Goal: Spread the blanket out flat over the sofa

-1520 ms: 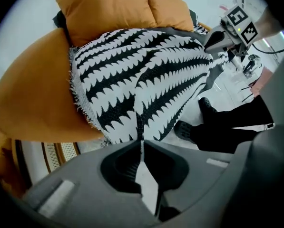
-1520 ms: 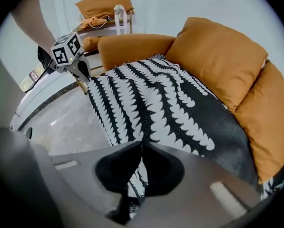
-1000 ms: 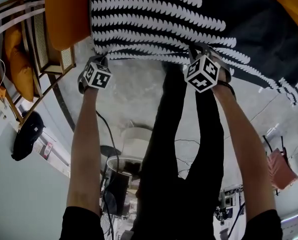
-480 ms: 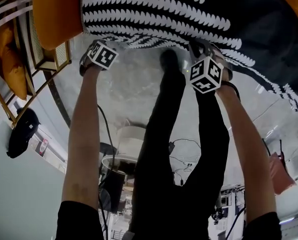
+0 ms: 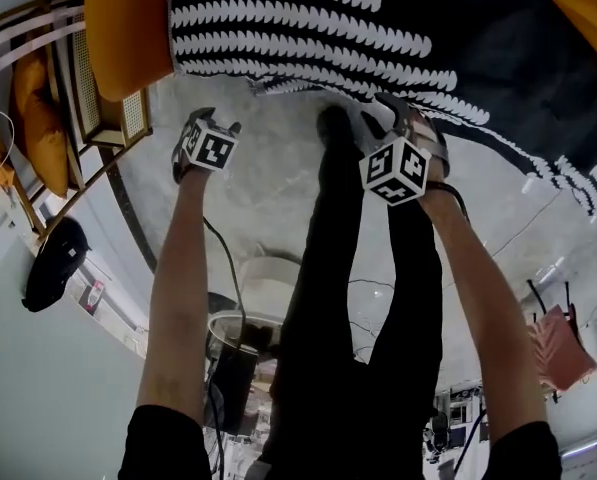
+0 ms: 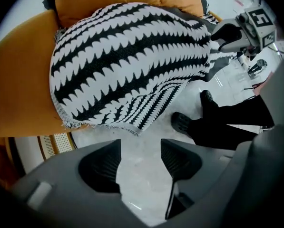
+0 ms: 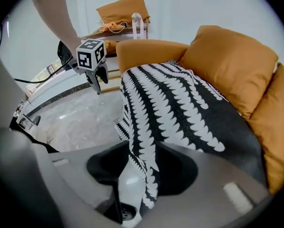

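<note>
Left gripper (image 6: 141, 146): jaws apart, they have just been opening, and only bare floor (image 6: 142, 179) shows between them. It sits just off the blanket's near hem, not touching it.

Right gripper (image 7: 142, 151): jaws also just been opening and now apart. A hanging strip of blanket (image 7: 180, 108) runs between them, loose against one pad and not pinched.

Progress, judged: mostly done. The blanket covers the seat of the sofa (image 6: 18, 94) and its near edge drapes over the front. Left to do: get the right jaws clear of the strip and flatten the rumpled near hem.

Blanket: soft woven cloth, black with rows of white scalloped stripes and a short frayed fringe, going plain dark grey toward the far right. Sofa: orange fabric, rounded arm, plump cushions (image 7: 232, 65) at the far side. Floor: pale grey, glossy, stone-like.
</note>
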Demonstrator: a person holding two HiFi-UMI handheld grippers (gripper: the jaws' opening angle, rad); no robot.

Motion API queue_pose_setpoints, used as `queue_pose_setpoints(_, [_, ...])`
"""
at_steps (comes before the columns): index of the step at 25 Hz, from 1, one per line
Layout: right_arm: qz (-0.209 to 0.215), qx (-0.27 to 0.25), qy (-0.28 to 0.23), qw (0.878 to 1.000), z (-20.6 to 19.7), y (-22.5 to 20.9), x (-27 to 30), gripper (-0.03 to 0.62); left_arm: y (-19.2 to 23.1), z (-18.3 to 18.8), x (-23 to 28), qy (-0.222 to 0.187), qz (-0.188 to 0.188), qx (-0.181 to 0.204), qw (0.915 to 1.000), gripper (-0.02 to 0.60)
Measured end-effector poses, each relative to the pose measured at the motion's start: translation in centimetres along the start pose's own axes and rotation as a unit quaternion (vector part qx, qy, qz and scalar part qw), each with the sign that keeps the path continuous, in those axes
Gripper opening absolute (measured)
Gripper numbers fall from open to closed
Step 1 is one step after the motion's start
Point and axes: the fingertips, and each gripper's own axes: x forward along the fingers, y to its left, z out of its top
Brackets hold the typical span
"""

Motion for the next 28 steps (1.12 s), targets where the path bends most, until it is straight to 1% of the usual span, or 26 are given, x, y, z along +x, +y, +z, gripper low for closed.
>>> queue_pose_setpoints(3, [-0.006, 0.012, 0.001, 1.000, -0.7, -0.4, -2.6, 0.175, -1.3, 1.1, -2.2, -0.021, 0.008, -0.007, 0.9997, 0.267])
queue_pose_setpoints(6, [-0.013, 0.025, 0.002, 1.000, -1.9, -0.8, -6.1, 0.175, -3.2, 3.1, -4.8, -0.055, 0.017, -0.017, 0.9982, 0.267])
queue_pose_setpoints(10, [-0.037, 0.045, -0.006, 0.998, -2.9, -2.8, -11.3, 0.175, -6.1, 7.8, -9.0, -0.107, 0.018, -0.017, 0.9940, 0.268])
queue_pose_setpoints(13, [-0.046, 0.069, -0.014, 0.996, -3.8, -3.5, -16.0, 0.175, -9.8, 10.0, -12.9, -0.131, 0.007, -0.024, 0.9911, 0.267])
queue_pose_setpoints(15, [-0.053, 0.089, -0.019, 0.994, -4.6, -3.9, -19.1, 0.169, -12.7, 11.2, -15.4, -0.149, -0.001, -0.020, 0.9886, 0.267])
queue_pose_setpoints(17, [-0.066, 0.109, -0.025, 0.992, -5.3, -4.5, -21.9, 0.167, -15.2, 12.6, -17.8, -0.172, -0.004, -0.009, 0.9850, 0.267])
queue_pose_setpoints(21, [-0.095, 0.142, -0.037, 0.985, -6.5, -5.8, -27.4, 0.154, -19.9, 15.8, -23.6, -0.219, -0.010, -0.001, 0.9758, 0.267])
queue_pose_setpoints(24, [-0.115, 0.164, -0.053, 0.978, -7.2, -6.7, -31.6, 0.148, -23.8, 17.8, -27.2, -0.243, -0.021, 0.004, 0.9697, 0.267])
queue_pose_setpoints(28, [-0.135, 0.191, -0.077, 0.969, -8.4, -7.8, -37.4, 0.132, -28.8, 21.4, -33.1, -0.292, -0.027, 0.012, 0.9559, 0.265])
